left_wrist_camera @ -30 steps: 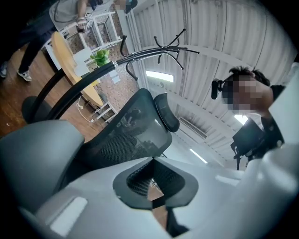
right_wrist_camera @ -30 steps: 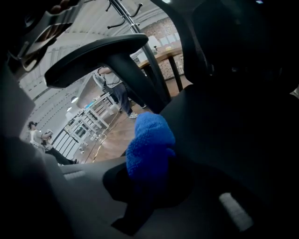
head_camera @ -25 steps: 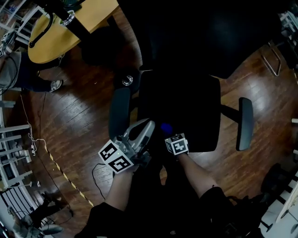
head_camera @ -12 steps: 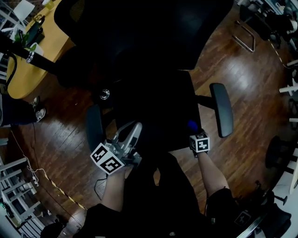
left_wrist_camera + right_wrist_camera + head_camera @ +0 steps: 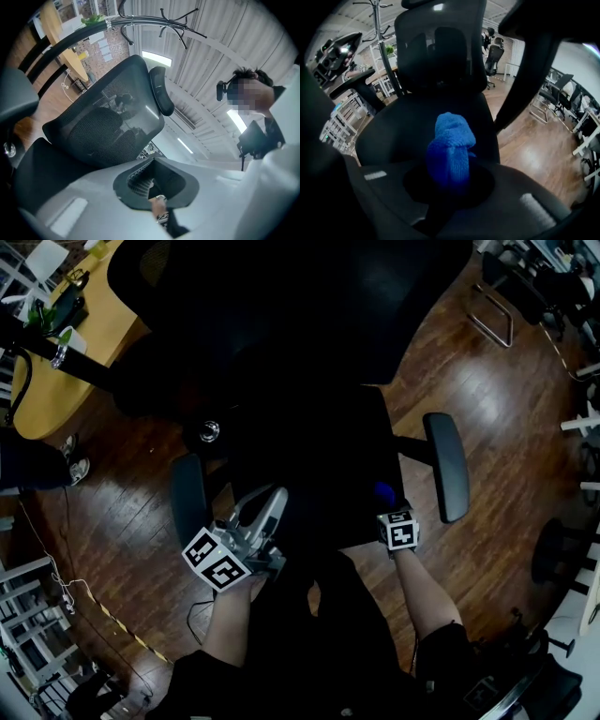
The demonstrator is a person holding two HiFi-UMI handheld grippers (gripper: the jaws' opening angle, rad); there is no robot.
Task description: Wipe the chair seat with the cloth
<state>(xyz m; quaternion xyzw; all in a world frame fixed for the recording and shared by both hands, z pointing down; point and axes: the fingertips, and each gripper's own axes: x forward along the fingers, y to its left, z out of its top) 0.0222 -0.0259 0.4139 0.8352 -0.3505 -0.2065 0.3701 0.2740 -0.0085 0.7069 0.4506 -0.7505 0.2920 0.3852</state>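
A black office chair fills the head view, its seat (image 5: 309, 465) dark under the tall mesh backrest (image 5: 281, 306). My right gripper (image 5: 387, 507) is at the seat's front right corner, shut on a bunched blue cloth (image 5: 383, 491). In the right gripper view the cloth (image 5: 451, 150) stands up between the jaws of the right gripper (image 5: 450, 176), over the seat (image 5: 403, 126). My left gripper (image 5: 270, 502) hovers at the seat's front left, its grey jaws together and holding nothing. The left gripper (image 5: 152, 161) looks up at the backrest (image 5: 103, 122).
Armrests flank the seat, left (image 5: 190, 498) and right (image 5: 447, 465). A yellow table (image 5: 42, 381) stands at the far left on the wooden floor (image 5: 506, 399). More chairs (image 5: 494, 56) and a coat rack (image 5: 145, 18) stand around. A person (image 5: 276, 131) shows at the right of the left gripper view.
The right gripper has carried the cloth rightward along the seat's front to its right corner, then edged slightly back left. The left gripper has stayed put at the front left.
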